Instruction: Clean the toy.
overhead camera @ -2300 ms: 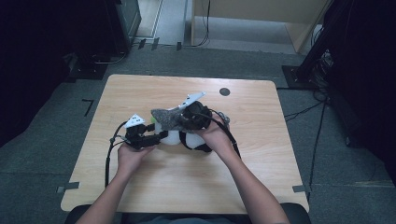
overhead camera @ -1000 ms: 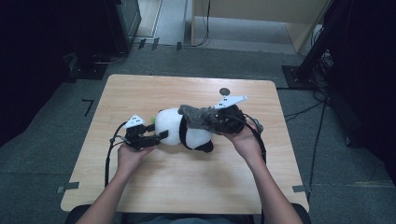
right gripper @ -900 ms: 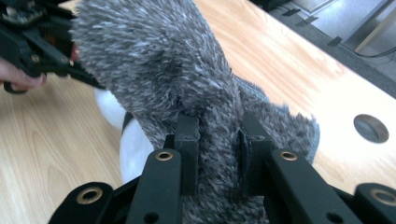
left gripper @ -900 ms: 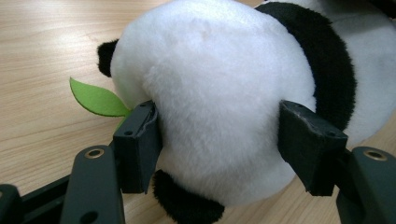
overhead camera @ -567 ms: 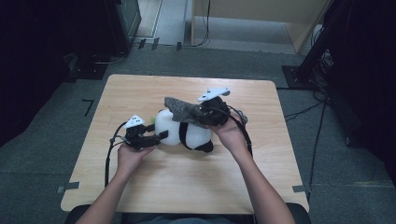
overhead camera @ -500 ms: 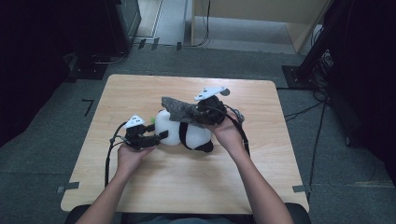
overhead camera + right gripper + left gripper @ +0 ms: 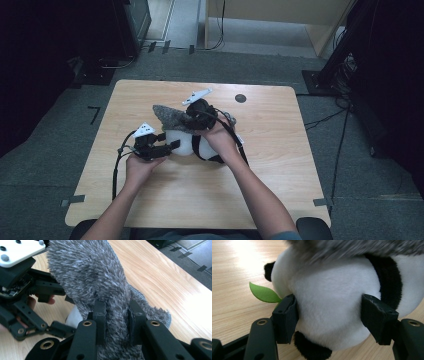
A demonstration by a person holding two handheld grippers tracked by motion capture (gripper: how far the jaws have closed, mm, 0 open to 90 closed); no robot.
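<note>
A white and black panda plush (image 7: 181,143) lies on the wooden table (image 7: 280,190), a green felt leaf (image 7: 263,293) beside it. My left gripper (image 7: 167,146) is shut on the panda's white body (image 7: 332,302), one pad pressing on each side. My right gripper (image 7: 194,120) is shut on a grey furry cloth (image 7: 169,116) and holds it just above the panda. In the right gripper view both pads pinch a fold of this cloth (image 7: 95,277), with the left gripper (image 7: 22,290) close by on the left. Grey fur (image 7: 362,247) hangs over the top of the panda.
A small black round mark (image 7: 240,98) sits near the table's far edge. The left gripper's cable (image 7: 117,165) loops toward the front left. Dark equipment and cables stand on the floor beyond the table on both sides.
My right gripper has carried the grey cloth leftward from the panda's right end to over its middle. The left gripper has kept its hold on the panda without moving.
</note>
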